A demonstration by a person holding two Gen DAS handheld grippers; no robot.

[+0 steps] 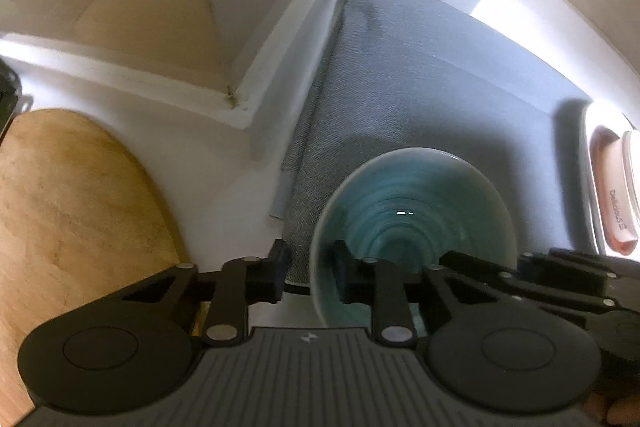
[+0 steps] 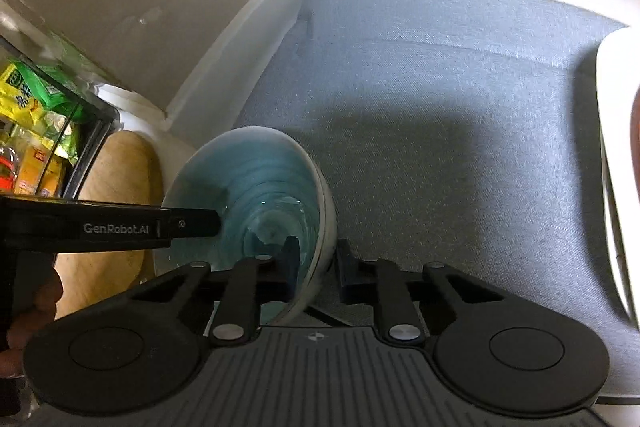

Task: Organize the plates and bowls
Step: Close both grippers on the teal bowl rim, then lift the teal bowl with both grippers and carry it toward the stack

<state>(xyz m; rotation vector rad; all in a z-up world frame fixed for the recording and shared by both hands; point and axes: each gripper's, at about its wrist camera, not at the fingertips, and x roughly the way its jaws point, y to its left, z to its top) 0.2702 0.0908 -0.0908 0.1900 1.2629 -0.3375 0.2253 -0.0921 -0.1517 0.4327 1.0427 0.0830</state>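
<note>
A bowl (image 1: 412, 211) with a teal ringed inside and a pale rim sits on a grey-blue mat (image 1: 420, 75). In the left wrist view my left gripper (image 1: 312, 273) straddles its left rim, one finger inside and one outside, shut on the wall. In the right wrist view the bowl (image 2: 256, 179) looks tilted, and my right gripper (image 2: 320, 267) clamps its right rim the same way. The left gripper's finger (image 2: 196, 223) reaches into the bowl from the left. The right gripper (image 1: 560, 267) shows at the bowl's far side.
The mat (image 2: 440, 87) lies in a white-walled recess. A wooden board (image 1: 72, 207) lies left of it. A pink-and-white container (image 1: 612, 195) stands at the right edge. A white dish (image 2: 612, 147) sits at the right; a rack of snack packets (image 2: 36, 115) at the left.
</note>
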